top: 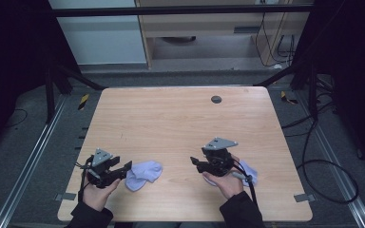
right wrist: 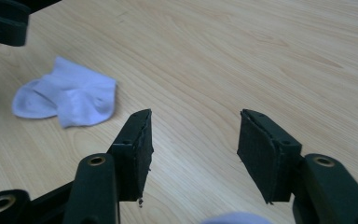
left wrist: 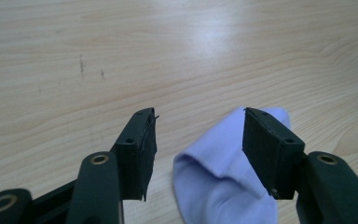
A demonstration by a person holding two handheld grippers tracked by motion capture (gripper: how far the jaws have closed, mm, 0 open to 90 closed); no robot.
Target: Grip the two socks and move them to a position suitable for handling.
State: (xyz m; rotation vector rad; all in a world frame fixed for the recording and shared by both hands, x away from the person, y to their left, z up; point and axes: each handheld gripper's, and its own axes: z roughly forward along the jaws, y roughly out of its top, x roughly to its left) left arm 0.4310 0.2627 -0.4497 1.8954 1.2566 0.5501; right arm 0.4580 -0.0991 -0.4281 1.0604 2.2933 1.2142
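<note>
While both claws stand wide and hold nothing, the work over the pale wooden surface (top: 180, 123) looks to be at its opening step, a reach for two small white socks that lie apart near the front edge. The left sock (top: 143, 174) lies flat and bent at the heel, just to the right of the left claw (top: 126, 167); in the left gripper view the same sock (left wrist: 219, 177) sits under and between the spread jaws, its toe end running past the right-hand pad, with neither pad pressing on it. The second sock (top: 248, 170) lies mostly under the person's right hand (top: 228, 183), a corner of it peeking out at the hand's right side, while the right claw (top: 193, 162) points left across bare wood, towards the first sock and well apart from it. From the right gripper view the left sock (right wrist: 67, 99) lies off to the upper left, and a white scrap at the bottom edge is probably the second one. Both forearms come in low from the near edge, grippers held close to level. The next move likely calls for the left claw to sink a little and close on its sock, and for the right hand to draw back until its own sock lies between the jaws.
</note>
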